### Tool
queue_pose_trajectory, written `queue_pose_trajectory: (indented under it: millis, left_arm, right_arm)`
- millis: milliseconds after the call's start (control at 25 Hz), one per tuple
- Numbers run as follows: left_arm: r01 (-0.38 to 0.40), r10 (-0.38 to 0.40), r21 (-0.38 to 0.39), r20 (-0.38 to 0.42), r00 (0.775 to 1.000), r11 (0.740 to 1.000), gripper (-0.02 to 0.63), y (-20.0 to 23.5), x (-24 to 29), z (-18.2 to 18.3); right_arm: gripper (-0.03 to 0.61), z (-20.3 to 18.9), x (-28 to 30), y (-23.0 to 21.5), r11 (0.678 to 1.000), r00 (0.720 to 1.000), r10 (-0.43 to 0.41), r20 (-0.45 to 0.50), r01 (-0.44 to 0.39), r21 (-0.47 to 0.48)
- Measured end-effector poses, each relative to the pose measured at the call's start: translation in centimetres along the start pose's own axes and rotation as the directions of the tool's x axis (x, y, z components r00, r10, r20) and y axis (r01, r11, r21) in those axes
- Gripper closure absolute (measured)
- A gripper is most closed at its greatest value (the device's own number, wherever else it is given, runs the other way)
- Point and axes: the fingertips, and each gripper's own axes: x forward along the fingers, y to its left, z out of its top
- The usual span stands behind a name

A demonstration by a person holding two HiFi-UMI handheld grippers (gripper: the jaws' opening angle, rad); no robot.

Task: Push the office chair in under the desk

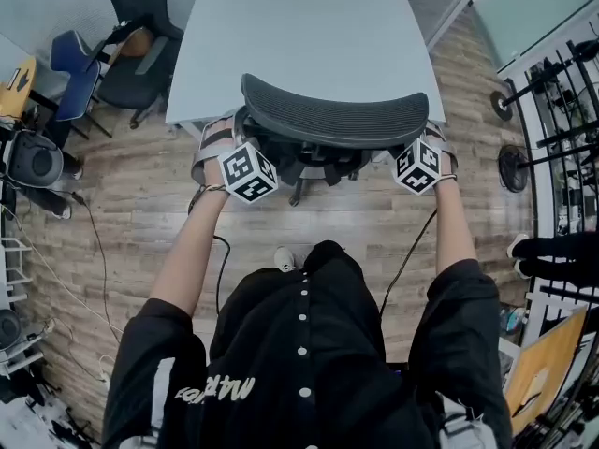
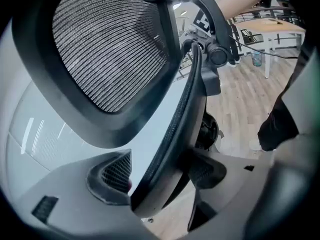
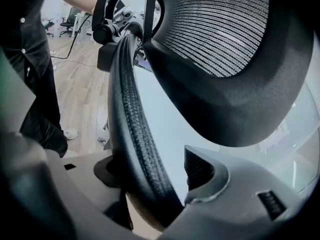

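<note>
A black mesh office chair (image 1: 337, 120) stands at the near edge of the pale grey desk (image 1: 299, 36), with its seat tucked beneath the top. My left gripper (image 1: 220, 148) is at the backrest's left side and my right gripper (image 1: 432, 143) is at its right side. In the left gripper view the gripper (image 2: 155, 184) is shut on the backrest rim (image 2: 180, 114), with the headrest (image 2: 110, 49) above. The right gripper view shows that gripper (image 3: 150, 179) clasping the opposite rim (image 3: 127, 109) under the headrest (image 3: 225, 44).
A second black chair (image 1: 140, 54) and a blue chair (image 1: 75, 64) stand left of the desk. Cables (image 1: 98, 251) trail over the wooden floor. Metal racks (image 1: 552, 110) and a wooden board (image 1: 543, 363) line the right side.
</note>
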Motion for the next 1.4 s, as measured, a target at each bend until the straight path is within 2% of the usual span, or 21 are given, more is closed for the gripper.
queue_pose_trajectory:
  millis: [720,1120,1400]
  left_arm:
    - [-0.011,0.01,-0.017,-0.012,1.0,1.0,0.262,0.1,0.6,0.8]
    - [0.009,-0.01,-0.03,-0.031,0.999,1.0,0.262,2.2,3.1,0.4]
    - [-0.004,0.003,-0.034,-0.032,0.999,0.999,0.262,3.3,4.2,0.1]
  right_arm:
    - [0.265,-0.6,0.7,-1.1,1.0,1.0,0.024,0.019,-0.024,-0.02]
    - [0.267,0.2,3.3,-3.4,0.999,1.0,0.021,0.02,-0.02,-0.027]
    - [0.265,0.8,4.7,-4.4,0.999,0.999,0.023,0.023,-0.022,-0.032]
